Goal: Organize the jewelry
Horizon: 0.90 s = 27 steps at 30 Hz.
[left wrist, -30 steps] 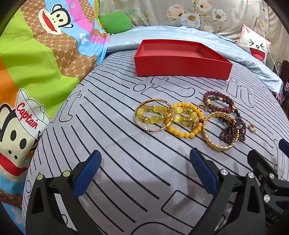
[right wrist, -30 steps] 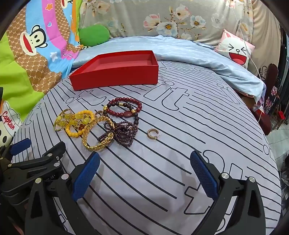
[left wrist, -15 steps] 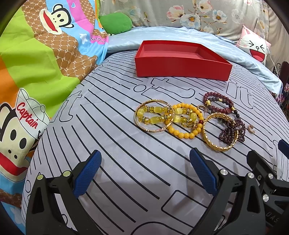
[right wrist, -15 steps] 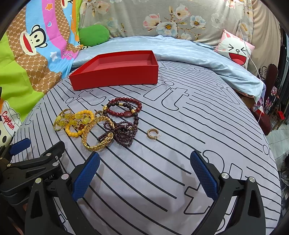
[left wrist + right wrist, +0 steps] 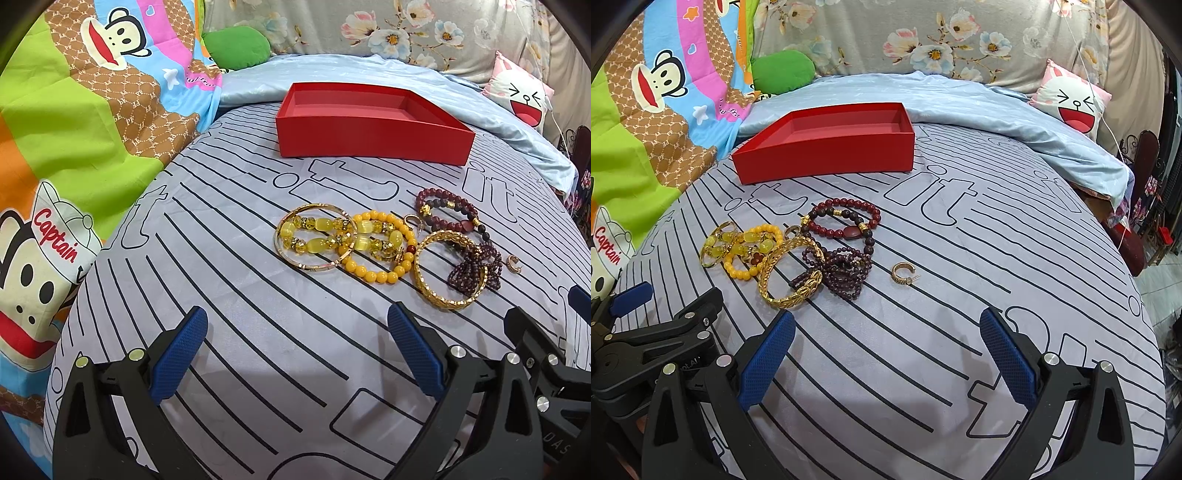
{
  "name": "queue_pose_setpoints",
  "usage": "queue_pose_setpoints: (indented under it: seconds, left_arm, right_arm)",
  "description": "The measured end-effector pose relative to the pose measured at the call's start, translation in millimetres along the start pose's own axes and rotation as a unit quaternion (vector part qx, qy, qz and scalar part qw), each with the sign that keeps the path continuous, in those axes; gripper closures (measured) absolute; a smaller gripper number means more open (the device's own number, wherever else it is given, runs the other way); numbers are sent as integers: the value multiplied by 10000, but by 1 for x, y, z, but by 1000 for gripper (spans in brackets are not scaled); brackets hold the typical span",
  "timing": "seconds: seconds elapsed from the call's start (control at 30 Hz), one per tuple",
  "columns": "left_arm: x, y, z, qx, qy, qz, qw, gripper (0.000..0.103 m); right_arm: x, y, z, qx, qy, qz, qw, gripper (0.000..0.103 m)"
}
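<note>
Both claws, left claw (image 5: 295,354) and right claw (image 5: 886,354), gape empty; the stiff gold bangle (image 5: 790,273) looks light, so pinch its near rim.

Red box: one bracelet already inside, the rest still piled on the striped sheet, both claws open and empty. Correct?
Not quite. The red box holds nothing: the right wrist view shows its bare interior. All the bracelets and the small gold earring still lie on the striped sheet. The left claw and right claw are both open and empty.
</note>
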State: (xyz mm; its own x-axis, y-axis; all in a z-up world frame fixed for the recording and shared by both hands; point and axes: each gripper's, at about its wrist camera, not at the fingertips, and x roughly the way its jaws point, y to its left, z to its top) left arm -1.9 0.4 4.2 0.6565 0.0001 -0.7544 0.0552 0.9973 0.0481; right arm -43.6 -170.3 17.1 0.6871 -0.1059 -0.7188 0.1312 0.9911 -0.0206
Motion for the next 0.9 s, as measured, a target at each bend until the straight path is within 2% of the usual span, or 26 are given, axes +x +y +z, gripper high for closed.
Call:
queue_pose_setpoints:
  seconds: [0.53, 0.9]
  left_arm:
    - [0, 1, 0, -1, -10, -5, 10000, 10]
    - [-13, 5, 8, -69, -163, -68, 9998, 9]
  right_arm:
    - [-1, 4, 0, 1, -3, -1, 10000, 6]
    - [-9, 3, 8, 58, -104, 30, 9999, 6]
